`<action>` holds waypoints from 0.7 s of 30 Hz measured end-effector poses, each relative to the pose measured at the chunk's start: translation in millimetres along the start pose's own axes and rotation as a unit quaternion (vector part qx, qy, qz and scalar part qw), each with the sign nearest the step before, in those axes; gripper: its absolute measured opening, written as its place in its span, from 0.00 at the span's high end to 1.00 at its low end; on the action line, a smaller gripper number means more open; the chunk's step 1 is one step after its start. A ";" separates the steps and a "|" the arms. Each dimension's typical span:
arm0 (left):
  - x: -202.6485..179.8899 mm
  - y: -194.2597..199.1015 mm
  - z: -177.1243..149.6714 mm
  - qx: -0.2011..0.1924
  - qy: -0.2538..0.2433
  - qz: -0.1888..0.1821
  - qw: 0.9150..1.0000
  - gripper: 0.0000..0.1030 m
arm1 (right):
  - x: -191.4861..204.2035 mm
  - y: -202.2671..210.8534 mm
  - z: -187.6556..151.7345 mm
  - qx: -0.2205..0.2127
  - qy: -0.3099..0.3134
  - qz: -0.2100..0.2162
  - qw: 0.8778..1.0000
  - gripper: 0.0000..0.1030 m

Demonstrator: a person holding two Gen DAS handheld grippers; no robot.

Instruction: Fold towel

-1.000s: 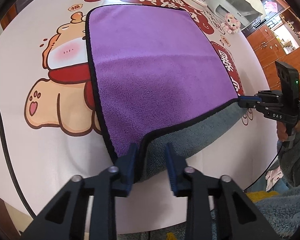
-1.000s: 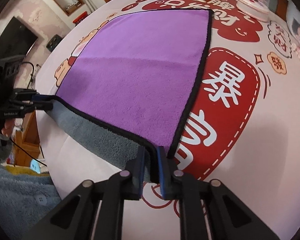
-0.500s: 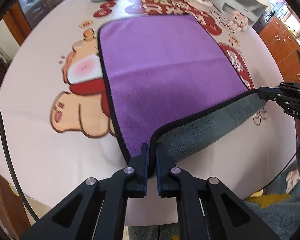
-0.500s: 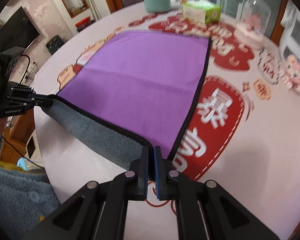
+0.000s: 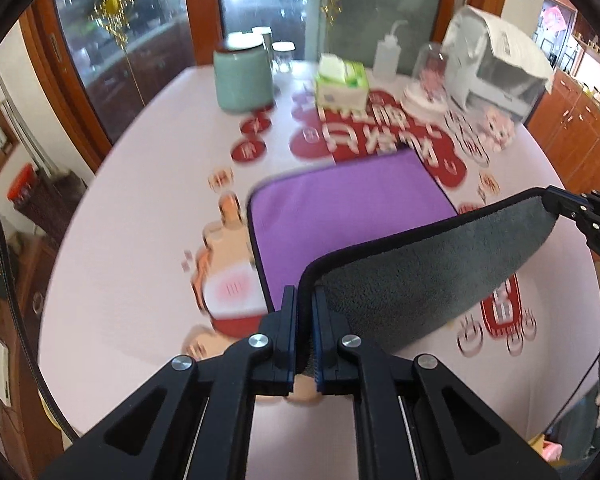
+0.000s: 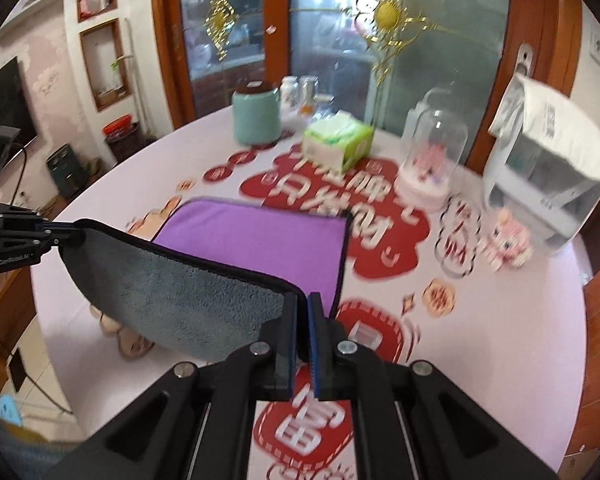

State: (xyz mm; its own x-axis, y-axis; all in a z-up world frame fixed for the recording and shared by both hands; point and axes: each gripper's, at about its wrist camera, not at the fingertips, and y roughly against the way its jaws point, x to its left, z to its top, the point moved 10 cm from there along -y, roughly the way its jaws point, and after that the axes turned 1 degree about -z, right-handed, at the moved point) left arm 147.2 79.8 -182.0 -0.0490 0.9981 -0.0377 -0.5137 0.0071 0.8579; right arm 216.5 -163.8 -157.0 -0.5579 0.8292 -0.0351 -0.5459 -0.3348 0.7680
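Observation:
The towel is purple (image 5: 348,208) on top and grey (image 5: 428,272) underneath, with a black hem. Its far half lies flat on the round table; its near edge is lifted off the table. My left gripper (image 5: 306,300) is shut on the near left corner. My right gripper (image 6: 303,306) is shut on the near right corner. The raised grey underside (image 6: 172,292) hangs between them, and the purple side (image 6: 260,236) shows beyond it. Each gripper shows in the other's view, the right gripper (image 5: 556,200) at right and the left gripper (image 6: 70,234) at left.
At the far side of the pink table (image 5: 148,184) stand a teal jar (image 5: 242,76), a green tissue box (image 5: 342,84), a glass dome (image 6: 434,160), a white appliance (image 6: 548,176) and a small pink figurine (image 6: 508,240). A black cable (image 5: 8,280) hangs at left.
My left gripper closed on the near left corner. Both grippers then lifted the near edge up and carried it toward the far side, exposing the grey underside.

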 end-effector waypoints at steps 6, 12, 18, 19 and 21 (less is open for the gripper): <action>15.1 -5.8 51.1 -0.030 0.001 0.012 0.999 0.96 | -13.5 -17.4 45.7 -0.025 -0.025 -0.035 0.999 0.96; 26.4 -35.0 82.3 -0.028 -0.001 0.024 0.999 0.96 | -21.2 -52.6 72.0 -0.019 -0.047 -0.067 0.996 0.96; 38.0 -70.9 94.0 -0.013 0.011 0.024 1.000 0.96 | -25.8 -87.8 81.8 -0.007 -0.062 -0.085 0.994 0.96; 39.0 -76.1 94.2 -0.011 0.013 0.023 1.000 0.96 | -26.6 -93.7 82.5 -0.004 -0.063 -0.088 0.994 0.96; 41.0 -86.7 97.1 -0.007 0.016 0.023 1.000 0.96 | -27.3 -102.3 82.5 0.000 -0.065 -0.092 0.994 0.96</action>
State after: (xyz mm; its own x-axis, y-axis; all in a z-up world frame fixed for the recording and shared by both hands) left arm 272.9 126.0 -208.2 -0.0997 0.9949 -0.0151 -0.5223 -0.0394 0.8518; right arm 339.2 -115.2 -181.9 -0.3631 0.9272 -0.0915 -0.6309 -0.1724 0.7565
